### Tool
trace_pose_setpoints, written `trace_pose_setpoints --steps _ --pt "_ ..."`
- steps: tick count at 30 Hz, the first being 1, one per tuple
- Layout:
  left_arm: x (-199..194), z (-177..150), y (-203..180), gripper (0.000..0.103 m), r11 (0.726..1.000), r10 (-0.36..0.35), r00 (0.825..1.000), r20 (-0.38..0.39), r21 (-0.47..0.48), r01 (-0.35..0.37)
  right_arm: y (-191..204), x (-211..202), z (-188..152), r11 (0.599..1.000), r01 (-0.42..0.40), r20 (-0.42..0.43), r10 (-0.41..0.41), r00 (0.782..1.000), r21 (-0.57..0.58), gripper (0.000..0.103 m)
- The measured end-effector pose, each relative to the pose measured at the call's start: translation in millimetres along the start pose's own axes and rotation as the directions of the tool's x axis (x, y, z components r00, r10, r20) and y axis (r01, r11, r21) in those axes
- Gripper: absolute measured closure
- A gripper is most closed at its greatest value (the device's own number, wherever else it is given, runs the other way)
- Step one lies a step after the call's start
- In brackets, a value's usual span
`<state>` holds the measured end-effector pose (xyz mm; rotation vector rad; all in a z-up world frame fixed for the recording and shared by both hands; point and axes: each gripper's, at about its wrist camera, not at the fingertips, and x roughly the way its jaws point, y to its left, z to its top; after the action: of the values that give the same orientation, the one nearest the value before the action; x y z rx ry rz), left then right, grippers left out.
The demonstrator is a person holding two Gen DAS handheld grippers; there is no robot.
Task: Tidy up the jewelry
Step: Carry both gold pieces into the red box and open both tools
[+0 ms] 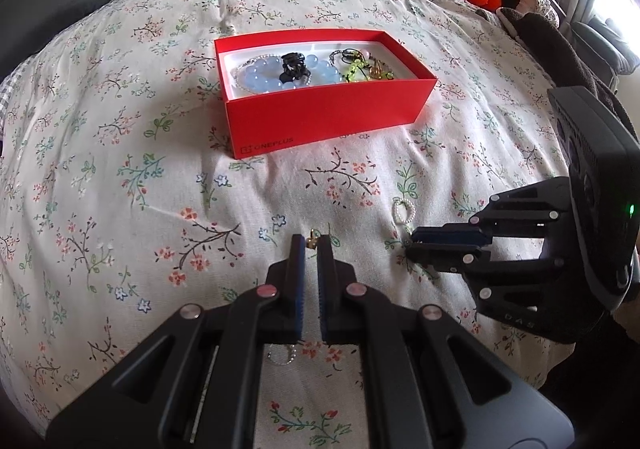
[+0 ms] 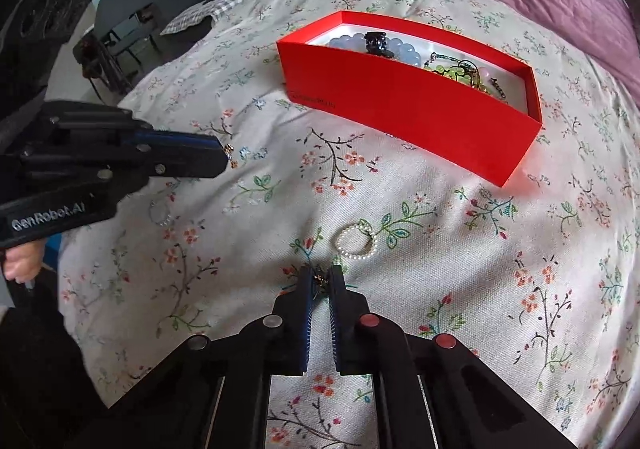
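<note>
Holding a small gold earring (image 1: 311,243) at its very tips, your left gripper (image 1: 312,245) has its jaws drawn nearly together on the piece, just above the floral bedspread (image 1: 120,169). In the right wrist view the same piece (image 2: 230,153) dangles from those tips. Judge it very light, hard and smooth, so likely to slip out; the hold sits at the extreme end of the pads, so carry it level and gently.

Your right gripper (image 2: 320,281) is likewise narrowed on a small dark-and-gold item (image 2: 319,282), probably another earring. Whether it is lifted or only pinched against the cloth cannot be told.

Two loose pieces remain on the bedspread. The pearl ring (image 2: 357,242) lies just beyond the right gripper's tips; its beads look tiny and the loop probably flexes, so take it across the band, not by a single bead. A thin silver ring (image 2: 160,214) lies on the near left, under the left gripper; it is flat on soft fabric and will likely be awkward to get under.

The red box (image 1: 320,117) stands open at the far centre, well apart from both grippers. It already holds a blue bead bracelet (image 1: 260,75), a black hair claw (image 1: 293,67) and green-yellow beaded pieces (image 1: 354,71). Release low inside the walls, since light pieces may bounce.
</note>
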<state>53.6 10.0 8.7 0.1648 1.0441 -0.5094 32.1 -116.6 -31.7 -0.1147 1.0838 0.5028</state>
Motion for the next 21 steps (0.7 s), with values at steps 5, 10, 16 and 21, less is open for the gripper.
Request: trace_pose_setpoints --steps 5,10,16,21 --pt "-3 2 4 0.096 1.000 0.002 1.000 0.008 -0.009 -0.002 -7 -6 4 1.000 -0.004 0.012 0.004 1.000 0.028 0.095" --pt "-6 5 7 0.096 1.000 0.006 1.000 0.015 -0.018 -0.006 -9 -19 11 0.998 -0.021 0.047 0.018 0.999 0.052 0.095" --pt "-7 7 7 0.096 1.000 0.013 1.000 0.020 -0.025 -0.013 -9 -30 21 0.998 -0.015 0.080 0.009 0.997 0.065 0.095" --pt "-8 11 6 0.096 0.999 0.019 0.999 0.028 -0.030 -0.019 -12 -37 28 0.997 -0.009 0.100 0.002 0.995 0.075 0.095"
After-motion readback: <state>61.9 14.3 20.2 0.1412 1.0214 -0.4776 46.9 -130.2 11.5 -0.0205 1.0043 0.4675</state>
